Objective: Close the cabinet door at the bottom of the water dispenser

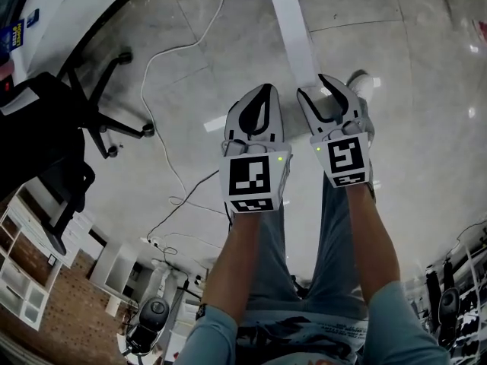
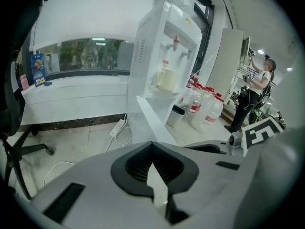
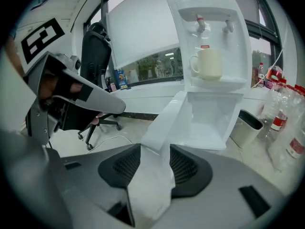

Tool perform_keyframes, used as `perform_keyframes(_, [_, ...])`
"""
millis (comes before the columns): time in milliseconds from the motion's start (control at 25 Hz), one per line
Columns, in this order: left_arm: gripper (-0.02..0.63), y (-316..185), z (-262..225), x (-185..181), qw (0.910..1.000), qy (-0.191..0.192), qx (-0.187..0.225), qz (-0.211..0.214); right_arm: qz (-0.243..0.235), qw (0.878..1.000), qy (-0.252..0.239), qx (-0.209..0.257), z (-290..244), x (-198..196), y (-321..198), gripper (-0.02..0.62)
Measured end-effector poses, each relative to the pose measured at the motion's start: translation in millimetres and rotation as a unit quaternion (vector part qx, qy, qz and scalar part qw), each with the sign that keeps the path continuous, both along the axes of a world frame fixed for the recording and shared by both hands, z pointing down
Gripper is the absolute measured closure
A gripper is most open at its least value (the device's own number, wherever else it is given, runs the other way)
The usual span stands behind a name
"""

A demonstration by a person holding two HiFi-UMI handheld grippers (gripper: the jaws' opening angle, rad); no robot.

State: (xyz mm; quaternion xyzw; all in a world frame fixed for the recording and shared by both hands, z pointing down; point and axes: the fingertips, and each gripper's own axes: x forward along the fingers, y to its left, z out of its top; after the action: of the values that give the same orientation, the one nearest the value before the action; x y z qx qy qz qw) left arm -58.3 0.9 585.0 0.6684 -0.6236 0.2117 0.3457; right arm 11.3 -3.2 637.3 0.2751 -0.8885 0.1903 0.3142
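Observation:
The white water dispenser (image 3: 209,27) stands ahead with a cream mug (image 3: 207,63) under its taps. Its bottom cabinet (image 3: 214,123) is open, and the white door (image 3: 167,118) swings out toward me. My right gripper (image 3: 152,175) is open, and the door's free edge reaches in between its jaws. From the head view the door (image 1: 289,29) is a white strip that ends at the right gripper (image 1: 335,90). My left gripper (image 1: 265,90) hangs beside it on the left, shut and empty. Its own view has the door (image 2: 150,123) just beyond the jaws.
A black office chair (image 1: 68,128) stands at the left, with a white cable (image 1: 163,74) trailing over the floor. Several water bottles (image 2: 205,109) and a small bin (image 3: 248,125) sit to the right of the dispenser. A person (image 2: 257,94) stands far right.

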Motion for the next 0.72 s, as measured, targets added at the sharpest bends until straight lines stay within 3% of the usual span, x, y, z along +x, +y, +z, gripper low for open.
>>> perform_keyframes(160, [0.598, -5.4, 5.4, 0.4, 0.9999, -0.001, -0.005, -0.014, 0.000, 1.000, -0.001, -0.005, 6.6, -2.5, -0.7, 0.407])
perform_keyframes(720, [0.598, -23.0, 13.0, 25.3, 0.9998, -0.010, -0.017, 0.002, 0.013, 1.000, -0.009, -0.017, 7.6, 20.6, -13.3, 0.407])
